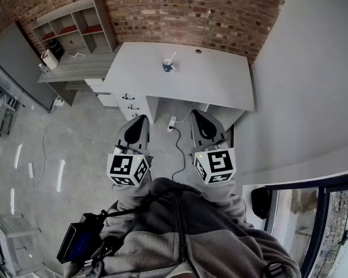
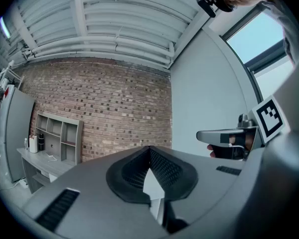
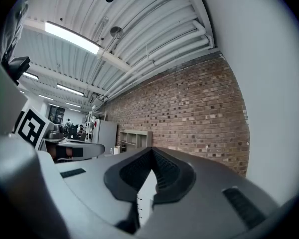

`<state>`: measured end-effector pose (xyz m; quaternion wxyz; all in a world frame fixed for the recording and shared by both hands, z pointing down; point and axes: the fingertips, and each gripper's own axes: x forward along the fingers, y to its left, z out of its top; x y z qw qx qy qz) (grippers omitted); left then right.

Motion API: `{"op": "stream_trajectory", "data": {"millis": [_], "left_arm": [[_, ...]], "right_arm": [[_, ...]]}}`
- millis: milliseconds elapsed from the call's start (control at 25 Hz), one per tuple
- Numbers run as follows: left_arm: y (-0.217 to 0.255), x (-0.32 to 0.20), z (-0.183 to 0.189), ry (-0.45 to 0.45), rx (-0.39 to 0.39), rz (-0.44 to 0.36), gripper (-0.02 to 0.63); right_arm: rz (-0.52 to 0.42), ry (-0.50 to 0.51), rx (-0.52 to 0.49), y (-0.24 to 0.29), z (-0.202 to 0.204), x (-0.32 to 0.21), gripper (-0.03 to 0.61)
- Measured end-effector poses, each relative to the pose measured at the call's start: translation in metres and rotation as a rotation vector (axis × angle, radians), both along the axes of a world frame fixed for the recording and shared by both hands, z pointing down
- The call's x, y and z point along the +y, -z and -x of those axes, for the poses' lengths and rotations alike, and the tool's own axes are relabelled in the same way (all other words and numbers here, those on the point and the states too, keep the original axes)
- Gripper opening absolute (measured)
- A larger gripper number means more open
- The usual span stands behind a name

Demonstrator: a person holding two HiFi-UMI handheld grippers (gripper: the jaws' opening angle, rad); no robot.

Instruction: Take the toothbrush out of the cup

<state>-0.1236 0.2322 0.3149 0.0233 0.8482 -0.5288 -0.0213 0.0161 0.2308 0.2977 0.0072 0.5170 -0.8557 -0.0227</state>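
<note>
A blue-and-white cup point(image 1: 169, 66) stands near the back of the white desk point(image 1: 214, 83), far ahead of me. A white toothbrush point(image 1: 172, 58) leans out of it. My left gripper point(image 1: 140, 120) and right gripper point(image 1: 198, 114) are held side by side close to my body, well short of the desk. Both point up and forward at the brick wall. In the left gripper view the left gripper point(image 2: 150, 151) is shut on nothing. The right gripper point(image 3: 152, 152) in its own view is likewise shut and empty. Neither gripper view shows the cup.
Desk drawers point(image 1: 129, 104) sit under the desk's left side. A power strip point(image 1: 172, 122) and a black cable point(image 1: 178, 152) lie on the floor before me. A grey shelf unit point(image 1: 75, 29) stands on a side counter point(image 1: 75, 69) at left. A window point(image 1: 313, 225) is at right.
</note>
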Motion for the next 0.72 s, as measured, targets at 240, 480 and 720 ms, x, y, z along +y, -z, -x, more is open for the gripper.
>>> {"op": "stream_trajectory", "data": {"millis": [240,480,720], "left_arm": [[0.008,-0.010,-0.007,-0.006,-0.001,-0.007,0.003],[0.006,-0.013,-0.003,0.010,-0.004,0.021,0.003],[-0.020,0.017,-0.034,0.035,-0.017,0.046,0.003]], "right_arm": [[-0.009,0.017,0.008,0.005,0.001,-0.009,0.000],[0.019,0.054,0.019,0.000,0.012,-0.010,0.000],[0.060,0.065,0.009,-0.034,-0.029,0.016,0.000]]}}
